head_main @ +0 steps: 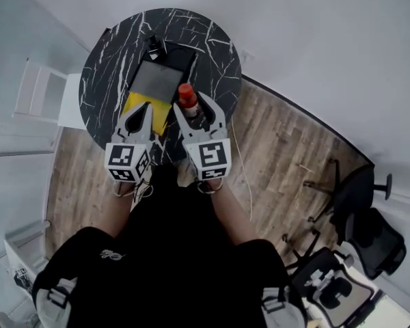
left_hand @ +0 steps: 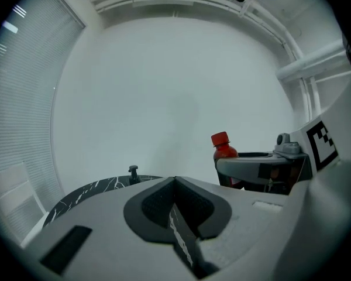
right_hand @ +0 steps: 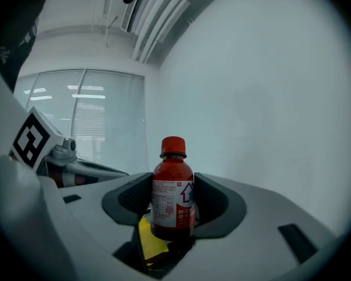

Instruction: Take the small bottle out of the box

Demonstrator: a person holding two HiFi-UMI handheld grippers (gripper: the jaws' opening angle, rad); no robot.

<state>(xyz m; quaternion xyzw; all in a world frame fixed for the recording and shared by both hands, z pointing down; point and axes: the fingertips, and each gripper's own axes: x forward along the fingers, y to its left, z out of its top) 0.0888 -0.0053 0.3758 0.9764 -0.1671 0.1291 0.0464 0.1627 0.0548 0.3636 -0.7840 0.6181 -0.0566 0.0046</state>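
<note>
On the round black counter (head_main: 106,60) with white streaks sits a flat dark box (head_main: 154,80) with a grey inside. A yellow flap (head_main: 132,105) sticks out at the near end of the box. A little black knob (head_main: 154,45) stands at the far end of the box.

The right gripper (head_main: 197,108) is holding the small bottle (head_main: 186,96). In the right gripper view, the two fingers (right_hand: 131,201) press on both sides of the bottle's (right_hand: 172,192) white label. The bottle is full of red drink and has a red cap. It stands straight up. A bit of the yellow flap (right_hand: 149,242) shows below the bottle. From the head view, the bottle is over the near right corner of the box. I cannot tell if its bottom touches anything.

The left gripper (head_main: 141,111) is just beside the right one, over the yellow flap. In the left gripper view its fingers (left_hand: 158,201) are squeezed together with nothing between them. Only a thin crack shows between them. That view also shows the bottle (left_hand: 224,151) in the right gripper (left_hand: 263,168) off to the side, and the edge of the counter (left_hand: 88,192) with the knob (left_hand: 133,173).

The person wears black clothes (head_main: 171,251) and stands on a wood floor (head_main: 280,156). A black office chair (head_main: 369,231) is well apart from the counter.
</note>
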